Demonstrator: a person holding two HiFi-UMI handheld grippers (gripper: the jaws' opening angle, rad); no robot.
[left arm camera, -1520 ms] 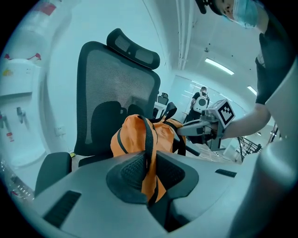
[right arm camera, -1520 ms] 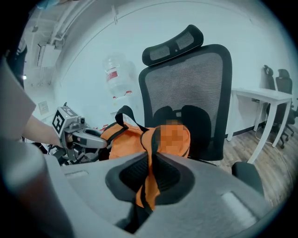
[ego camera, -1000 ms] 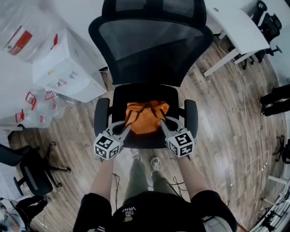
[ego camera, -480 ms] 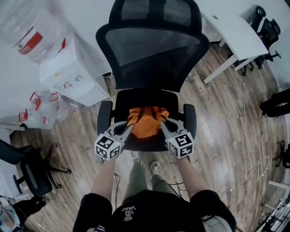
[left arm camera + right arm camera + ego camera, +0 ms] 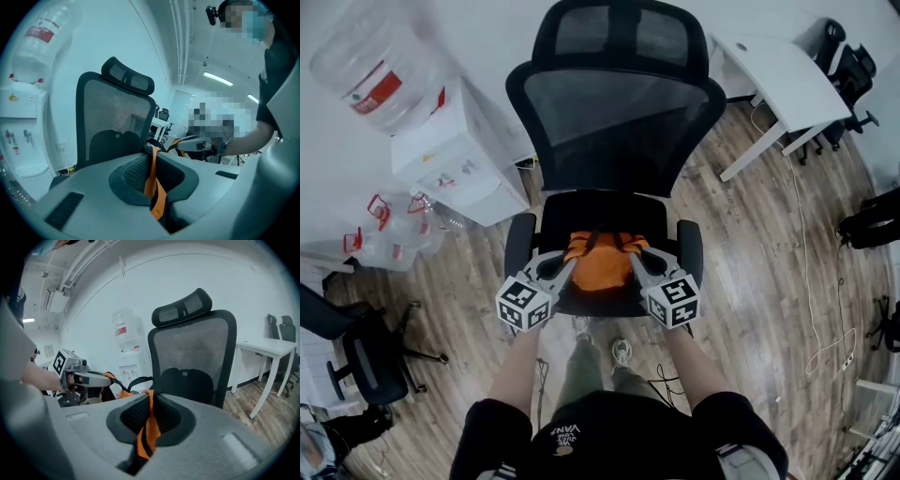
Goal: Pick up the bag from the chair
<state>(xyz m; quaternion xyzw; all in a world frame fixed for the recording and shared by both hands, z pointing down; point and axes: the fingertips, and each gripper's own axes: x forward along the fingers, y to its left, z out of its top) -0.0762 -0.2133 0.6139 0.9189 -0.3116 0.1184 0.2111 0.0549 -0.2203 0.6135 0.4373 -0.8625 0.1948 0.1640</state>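
Observation:
An orange bag (image 5: 602, 262) with black straps hangs between my two grippers over the seat of a black mesh office chair (image 5: 619, 122). My left gripper (image 5: 570, 262) is shut on an orange-and-black strap (image 5: 153, 187) of the bag. My right gripper (image 5: 632, 259) is shut on another orange strap (image 5: 147, 430). In the right gripper view the left gripper (image 5: 101, 378) shows at the left with the bag's fabric (image 5: 121, 392) behind it. The bag's underside is hidden, so I cannot tell whether it touches the seat.
A white water dispenser (image 5: 459, 150) with a bottle (image 5: 380, 75) stands left of the chair. A white desk (image 5: 778, 70) is at the back right, with dark chairs (image 5: 853, 47) beyond it. Another chair (image 5: 356, 347) is at the lower left. A cable (image 5: 816, 281) lies on the wooden floor.
The chair and bag have drawn a little further from the camera and the bag looks more bunched up between the grippers, which both kept their hold.

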